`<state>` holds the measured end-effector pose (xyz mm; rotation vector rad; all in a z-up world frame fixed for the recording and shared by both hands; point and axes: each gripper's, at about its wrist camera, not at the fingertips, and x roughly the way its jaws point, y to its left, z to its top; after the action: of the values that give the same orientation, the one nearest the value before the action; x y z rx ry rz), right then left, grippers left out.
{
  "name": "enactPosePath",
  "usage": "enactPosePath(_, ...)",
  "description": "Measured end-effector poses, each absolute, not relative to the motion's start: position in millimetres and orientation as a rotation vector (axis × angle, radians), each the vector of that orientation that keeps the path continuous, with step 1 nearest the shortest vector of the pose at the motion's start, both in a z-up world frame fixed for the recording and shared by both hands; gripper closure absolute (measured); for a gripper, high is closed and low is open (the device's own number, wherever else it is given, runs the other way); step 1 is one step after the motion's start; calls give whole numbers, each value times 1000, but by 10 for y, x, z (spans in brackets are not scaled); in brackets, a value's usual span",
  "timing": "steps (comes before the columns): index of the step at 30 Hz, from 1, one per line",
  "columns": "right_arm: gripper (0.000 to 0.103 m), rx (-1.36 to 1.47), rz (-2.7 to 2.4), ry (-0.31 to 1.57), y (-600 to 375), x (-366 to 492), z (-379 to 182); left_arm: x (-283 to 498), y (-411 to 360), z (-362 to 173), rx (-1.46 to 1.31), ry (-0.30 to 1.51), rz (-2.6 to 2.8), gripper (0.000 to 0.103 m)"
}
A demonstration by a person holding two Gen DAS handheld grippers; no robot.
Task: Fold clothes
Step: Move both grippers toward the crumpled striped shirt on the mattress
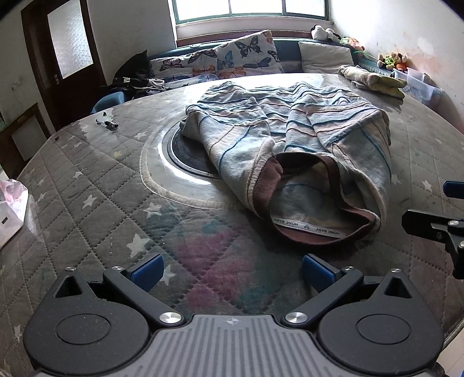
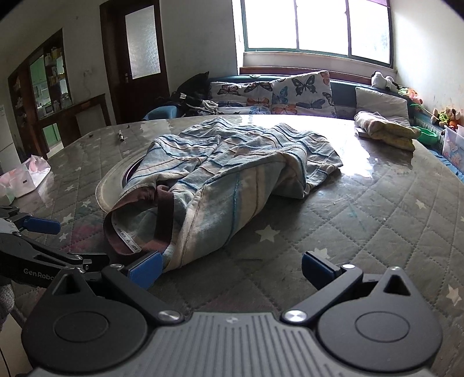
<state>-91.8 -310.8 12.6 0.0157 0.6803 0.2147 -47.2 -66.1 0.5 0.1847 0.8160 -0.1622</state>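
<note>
Both claws hover spread and empty over the quilted bench, none of their blue pads touching cloth. Seen from its own camera, the left claw sits at 6 o'clock, jaws wide apart above a pink and teal patch of the star-printed cover. The right claw is likewise wide open at 6 o'clock in its own view, its left pad just beside the near hem of the garment.

A striped shirt in faded blue, cream and brown lies crumpled near the middle of the bench, its brown-ribbed neckline turned toward the cameras with a white printed label showing inside. From the left view the shirt fills the 1 o'clock area and partly covers a round dark inset set in the bench top. From the right view the same shirt stretches from 10 to 1 o'clock.

At 1 o'clock, well apart from the shirt, a second bundle of pale yellow cloth rests near the far edge. A small dark marker-like object lies at 10 o'clock. Butterfly-print cushions line a bench seat under the window, with a dark wooden door at 11 o'clock.
</note>
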Motion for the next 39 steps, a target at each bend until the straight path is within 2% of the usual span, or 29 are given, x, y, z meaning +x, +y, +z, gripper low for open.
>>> enactPosePath(39,0,12,243,703,-3005,-795,87,-365,-705,10,188,835,-166,0)
